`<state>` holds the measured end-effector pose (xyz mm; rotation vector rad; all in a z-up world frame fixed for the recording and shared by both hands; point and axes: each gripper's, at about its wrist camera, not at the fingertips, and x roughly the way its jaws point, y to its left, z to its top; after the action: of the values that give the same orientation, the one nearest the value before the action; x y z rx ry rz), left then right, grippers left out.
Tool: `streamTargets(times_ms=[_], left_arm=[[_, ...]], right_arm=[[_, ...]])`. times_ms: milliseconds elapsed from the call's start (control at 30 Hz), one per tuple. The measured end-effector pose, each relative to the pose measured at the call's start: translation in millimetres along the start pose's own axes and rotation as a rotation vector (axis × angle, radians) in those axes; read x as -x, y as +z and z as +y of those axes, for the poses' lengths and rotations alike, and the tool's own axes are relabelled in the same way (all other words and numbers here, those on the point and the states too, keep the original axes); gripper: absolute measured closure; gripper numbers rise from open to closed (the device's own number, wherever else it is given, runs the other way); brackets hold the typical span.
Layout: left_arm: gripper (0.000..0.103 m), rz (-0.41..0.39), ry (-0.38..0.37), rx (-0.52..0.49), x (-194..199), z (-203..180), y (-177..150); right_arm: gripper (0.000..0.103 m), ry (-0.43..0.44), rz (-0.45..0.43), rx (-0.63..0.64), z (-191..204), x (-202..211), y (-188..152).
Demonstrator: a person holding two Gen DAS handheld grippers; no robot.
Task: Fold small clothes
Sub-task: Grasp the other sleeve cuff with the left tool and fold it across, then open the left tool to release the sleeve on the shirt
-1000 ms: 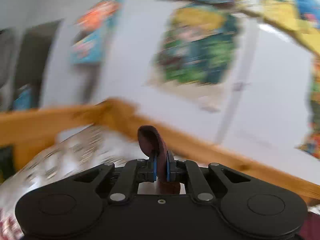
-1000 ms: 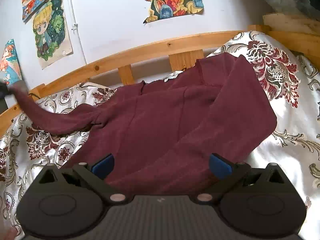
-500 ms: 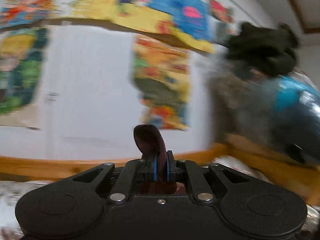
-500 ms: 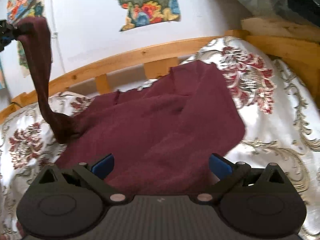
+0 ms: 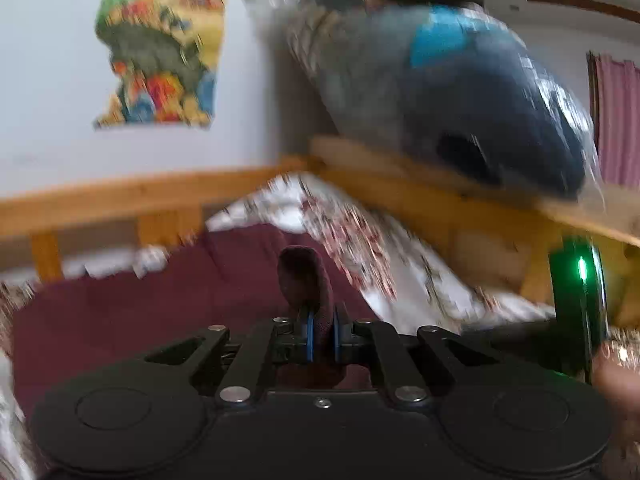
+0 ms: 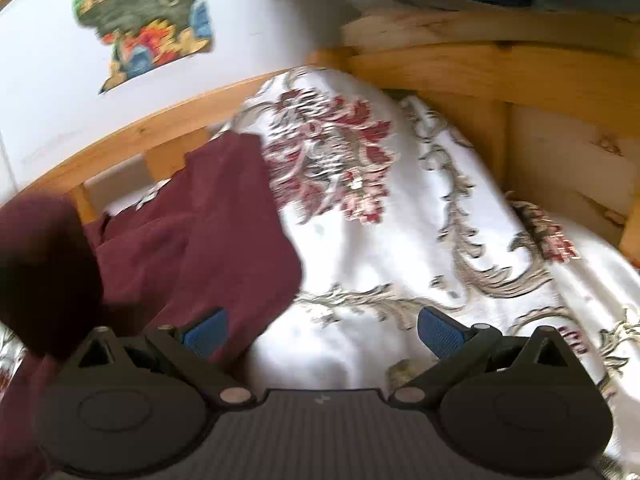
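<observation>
A maroon garment lies on the floral bedspread; it also shows in the left wrist view. My left gripper is shut on the garment's sleeve end, which sticks up between the blue pads. In the right wrist view that lifted sleeve hangs blurred at the left. My right gripper is open and empty, low over the garment's right edge and the bedspread.
A wooden bed rail runs along the white wall with a colourful poster. A wooden headboard shelf at the right holds a dark blue and grey bundle. A device with a green light stands at the right.
My left gripper has swung right and down with the sleeve, from facing the wall to over the garment. My right gripper has shifted right, so the garment sits further left.
</observation>
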<state>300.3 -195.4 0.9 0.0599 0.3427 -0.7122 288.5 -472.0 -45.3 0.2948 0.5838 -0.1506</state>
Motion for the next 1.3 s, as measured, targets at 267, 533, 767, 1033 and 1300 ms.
streamTargets(times_ms=[267, 533, 767, 1033, 1300], left_arm=[[0.072, 0.142, -0.019, 0.061, -9.2, 1.3, -35.9], [0.021, 0.128, 0.105, 0.131, 25.6, 35.8, -33.8], [0.05, 0.107, 0.566, 0.196, 49.1, 123.4, -31.8], [0.052, 0.136, 0.562, 0.262, 36.0, 209.6, -37.2], [0.094, 0.275, 0.47, 0.356, 1.8, 246.0, -43.0]], right_arm=[[0.0, 0.005, -0.009, -0.016, -7.0, 0.0, 2.0], [0.0, 0.067, 0.021, 0.029, 11.6, -3.3, -3.8], [0.0, 0.17, 0.062, 0.133, 51.5, -4.3, -16.9], [0.0, 0.223, 0.102, 0.231, 83.3, -10.2, -32.3], [0.0, 0.22, 0.135, 0.25, 87.9, -21.1, -40.0]])
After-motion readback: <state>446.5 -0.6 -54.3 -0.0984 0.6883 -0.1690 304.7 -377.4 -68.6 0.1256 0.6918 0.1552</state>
